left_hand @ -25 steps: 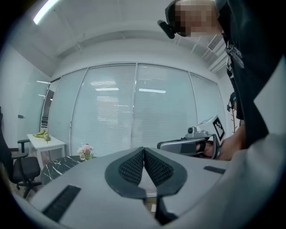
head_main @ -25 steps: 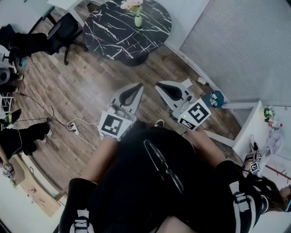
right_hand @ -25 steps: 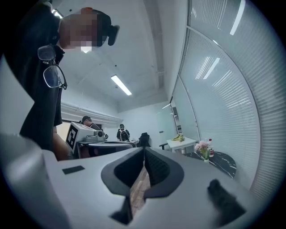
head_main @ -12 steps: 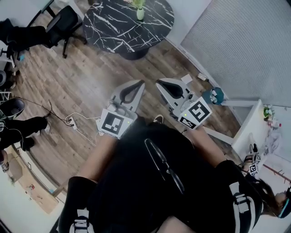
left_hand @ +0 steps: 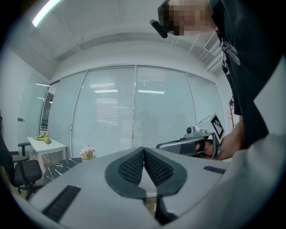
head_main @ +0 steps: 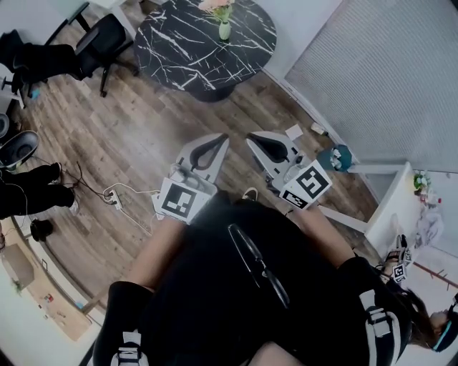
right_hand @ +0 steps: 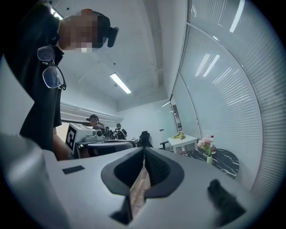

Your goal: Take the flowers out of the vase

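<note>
Pink flowers (head_main: 217, 6) stand in a small pale green vase (head_main: 225, 31) on a round black marble table (head_main: 186, 53) at the top of the head view. The same flowers (right_hand: 205, 143) and vase (right_hand: 209, 159) show small at the right of the right gripper view, and the flowers (left_hand: 87, 152) at the left of the left gripper view. My left gripper (head_main: 218, 139) and right gripper (head_main: 252, 137) are held level side by side over the wood floor, well short of the table. Both are shut and hold nothing.
A black office chair (head_main: 100, 43) stands left of the marble table. A power strip and cable (head_main: 114, 199) lie on the floor at the left. A white table leg and a teal object (head_main: 338, 156) are at the right. People (right_hand: 96, 125) sit in the background.
The view has shifted slightly; the marble table and vase sit a little to the right in the picture. Both grippers have stayed shut and side by side.
</note>
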`<action>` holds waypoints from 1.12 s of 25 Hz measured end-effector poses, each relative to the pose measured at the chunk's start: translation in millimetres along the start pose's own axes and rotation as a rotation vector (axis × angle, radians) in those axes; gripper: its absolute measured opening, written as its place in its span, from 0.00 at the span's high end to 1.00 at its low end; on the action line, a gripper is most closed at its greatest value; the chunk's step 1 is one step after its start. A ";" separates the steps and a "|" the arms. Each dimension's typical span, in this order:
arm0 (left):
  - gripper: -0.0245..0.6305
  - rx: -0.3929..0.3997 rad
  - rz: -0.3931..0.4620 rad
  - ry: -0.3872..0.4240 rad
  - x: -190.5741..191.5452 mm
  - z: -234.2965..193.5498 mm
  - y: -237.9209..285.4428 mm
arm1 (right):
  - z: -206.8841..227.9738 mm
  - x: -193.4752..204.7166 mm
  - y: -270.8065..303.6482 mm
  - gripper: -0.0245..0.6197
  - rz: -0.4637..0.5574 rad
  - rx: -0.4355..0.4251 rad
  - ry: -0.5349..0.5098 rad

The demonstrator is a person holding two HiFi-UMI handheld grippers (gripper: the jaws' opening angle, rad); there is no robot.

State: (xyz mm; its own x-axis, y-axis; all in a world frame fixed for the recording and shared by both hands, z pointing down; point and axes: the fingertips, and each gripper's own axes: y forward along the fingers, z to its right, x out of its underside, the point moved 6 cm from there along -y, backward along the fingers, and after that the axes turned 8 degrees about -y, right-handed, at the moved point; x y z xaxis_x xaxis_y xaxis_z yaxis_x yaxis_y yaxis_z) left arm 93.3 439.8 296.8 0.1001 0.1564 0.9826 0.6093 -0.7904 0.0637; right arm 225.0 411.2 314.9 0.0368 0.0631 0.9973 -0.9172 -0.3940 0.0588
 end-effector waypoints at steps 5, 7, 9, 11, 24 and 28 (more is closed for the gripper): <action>0.94 0.013 0.008 -0.002 -0.3 -12.9 -7.0 | -2.8 -0.5 16.0 0.93 -0.014 0.015 -0.013; 0.94 0.019 0.003 -0.006 0.0 -20.9 -11.1 | -3.8 -0.4 24.7 0.93 -0.019 0.029 -0.015; 0.94 0.026 -0.001 -0.008 -0.7 -30.9 -15.9 | -5.5 -1.0 34.8 0.93 -0.021 0.041 -0.019; 0.94 0.033 0.005 -0.010 -2.7 -41.5 -19.6 | -6.5 -2.9 45.4 0.92 -0.021 0.049 -0.024; 0.94 0.111 -0.003 -0.013 -11.0 -107.2 -33.5 | -10.3 -12.0 112.9 0.93 -0.004 0.102 -0.028; 0.94 0.120 -0.001 -0.025 -10.6 -118.8 -26.6 | -2.4 -12.7 121.3 0.93 -0.004 0.115 -0.030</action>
State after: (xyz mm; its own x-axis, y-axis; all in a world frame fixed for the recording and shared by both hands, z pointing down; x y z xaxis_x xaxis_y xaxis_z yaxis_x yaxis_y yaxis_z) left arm -17.4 388.8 305.3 0.1182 0.1730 0.9778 0.6992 -0.7137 0.0418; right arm 112.3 364.9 309.3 0.0536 0.0379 0.9978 -0.8653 -0.4969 0.0654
